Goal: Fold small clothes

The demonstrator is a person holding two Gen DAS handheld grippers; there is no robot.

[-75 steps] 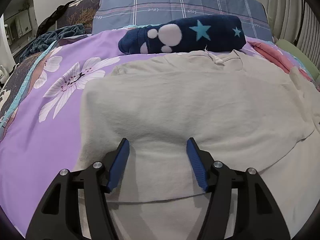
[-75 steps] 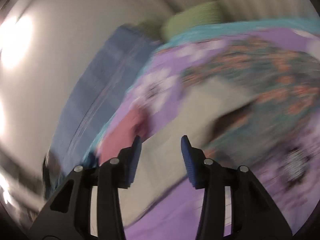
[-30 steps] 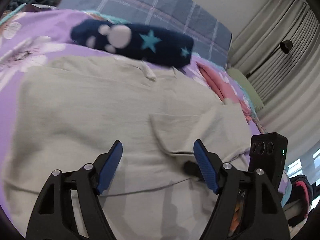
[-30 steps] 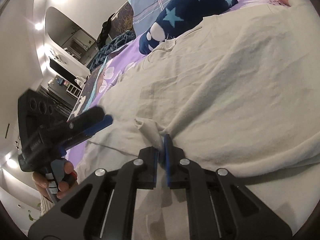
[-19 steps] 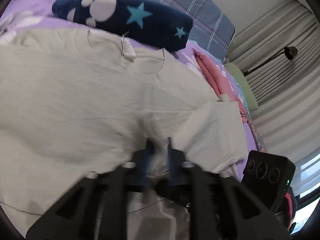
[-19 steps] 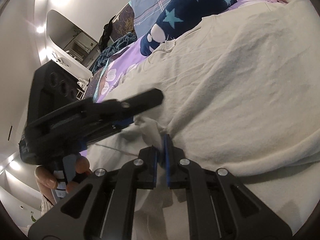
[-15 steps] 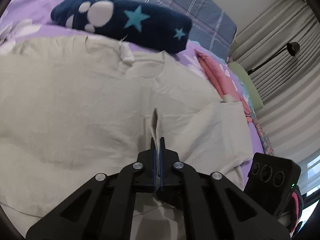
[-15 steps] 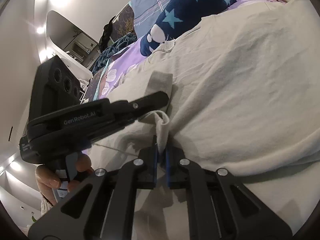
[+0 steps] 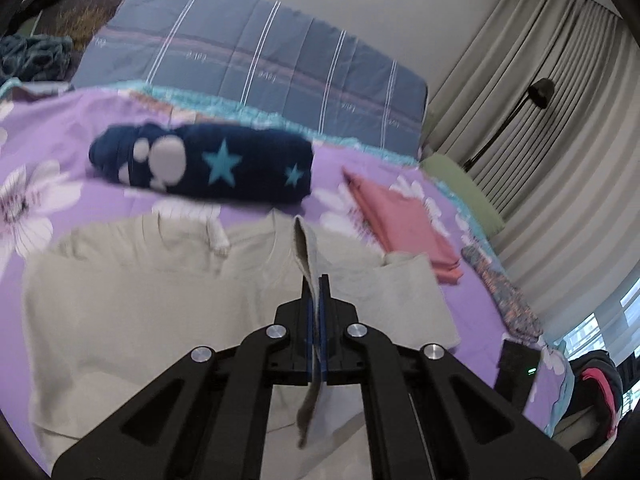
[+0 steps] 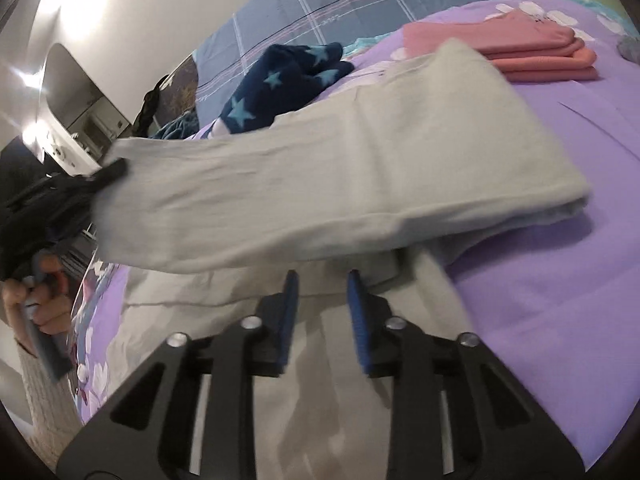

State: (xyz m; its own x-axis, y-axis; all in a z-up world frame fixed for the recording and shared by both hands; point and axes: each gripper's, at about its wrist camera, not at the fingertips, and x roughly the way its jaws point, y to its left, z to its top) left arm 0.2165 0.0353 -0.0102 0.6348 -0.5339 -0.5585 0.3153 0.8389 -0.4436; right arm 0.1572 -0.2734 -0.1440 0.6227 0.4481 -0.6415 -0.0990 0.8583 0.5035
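A beige T-shirt (image 9: 132, 304) lies on the purple flowered bedspread (image 9: 48, 136). My left gripper (image 9: 318, 280) is shut on a fold of the shirt's edge and holds it raised above the bed. In the right wrist view the lifted part of the shirt (image 10: 340, 168) hangs as a wide flap stretched to the left gripper (image 10: 108, 172) at the far left. My right gripper (image 10: 322, 280) is open and empty, just below the flap, over the shirt's lower part (image 10: 312, 360).
A rolled navy blanket with stars (image 9: 208, 164) lies beyond the shirt. A folded pink garment (image 9: 404, 220) sits to the right, also in the right wrist view (image 10: 520, 52). A blue plaid quilt (image 9: 256, 68) lies at the bed's head. Curtains and a floor lamp (image 9: 536, 92) stand at right.
My left gripper closed on the shirt's edge and lifted it up and away. My right gripper let go of the shirt and opened. The flap now hangs stretched in the air.
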